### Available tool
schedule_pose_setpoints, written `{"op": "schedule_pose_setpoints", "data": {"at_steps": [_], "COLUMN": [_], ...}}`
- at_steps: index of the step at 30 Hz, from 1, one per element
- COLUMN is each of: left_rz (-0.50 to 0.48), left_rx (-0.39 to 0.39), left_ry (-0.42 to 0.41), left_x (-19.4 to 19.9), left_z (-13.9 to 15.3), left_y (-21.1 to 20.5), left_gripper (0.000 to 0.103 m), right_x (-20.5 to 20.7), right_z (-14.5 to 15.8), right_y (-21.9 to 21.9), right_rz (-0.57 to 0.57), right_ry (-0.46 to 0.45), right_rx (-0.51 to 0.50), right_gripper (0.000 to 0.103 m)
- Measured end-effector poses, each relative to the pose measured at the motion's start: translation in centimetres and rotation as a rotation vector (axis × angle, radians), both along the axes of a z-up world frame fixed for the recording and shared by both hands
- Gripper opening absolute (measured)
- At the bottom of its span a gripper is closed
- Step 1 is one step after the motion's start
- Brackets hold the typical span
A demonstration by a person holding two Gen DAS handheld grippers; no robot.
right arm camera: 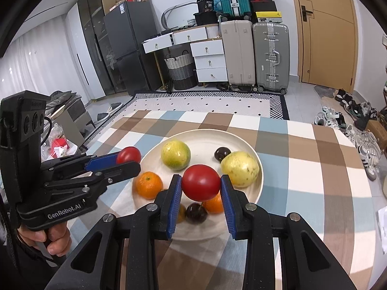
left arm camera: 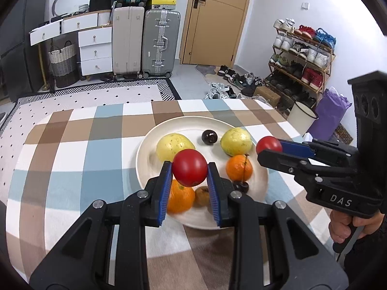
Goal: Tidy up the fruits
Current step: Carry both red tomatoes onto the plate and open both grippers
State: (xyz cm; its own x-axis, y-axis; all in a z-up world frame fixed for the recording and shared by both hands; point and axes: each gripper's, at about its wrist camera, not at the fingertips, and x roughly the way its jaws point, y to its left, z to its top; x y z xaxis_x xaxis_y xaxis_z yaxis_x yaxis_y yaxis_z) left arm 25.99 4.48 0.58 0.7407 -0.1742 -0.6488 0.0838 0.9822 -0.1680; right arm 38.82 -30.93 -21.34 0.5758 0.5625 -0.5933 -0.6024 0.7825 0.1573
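A cream plate [left arm camera: 147,145] [right arm camera: 244,142] sits on the checked tablecloth. It holds two yellow-green guavas [left arm camera: 173,145] [left arm camera: 235,141], two oranges [left arm camera: 238,169] [left arm camera: 180,199], dark cherries [left arm camera: 209,137] and a small brown fruit [left arm camera: 202,195]. My left gripper [left arm camera: 189,171] is shut on a red tomato [left arm camera: 189,170], held above the plate's near side. My right gripper [right arm camera: 200,186] is shut on another red tomato [right arm camera: 200,185] above the plate. Each gripper shows in the other's view, the right one [left arm camera: 268,148] at the plate's right edge, the left one [right arm camera: 129,158] at its left edge.
The table's far edge [left arm camera: 169,101] faces a patterned rug, suitcases [left arm camera: 160,42], white drawers [left arm camera: 95,50] and a door. A shoe rack [left arm camera: 302,58], a white bin [left arm camera: 301,116] and a purple bag [left arm camera: 330,113] stand right of the table.
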Motion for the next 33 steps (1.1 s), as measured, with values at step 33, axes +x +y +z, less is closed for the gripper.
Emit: {"op": "schedule_pose_setpoints", "data": {"at_steps": [33], "left_rz": [-0.041], "left_rx": [0.037], "left_ry": [0.075], "left_x": [3.8], "left_z": [-4.2], "left_y": [-2.6], "left_gripper": [0.027], "right_x": [2.6], "right_z": [-0.7], "right_y": [0.0], "right_rz": [-0.031], "right_ry": [0.01], "right_rx": [0.013], "right_gripper": [0.046]}}
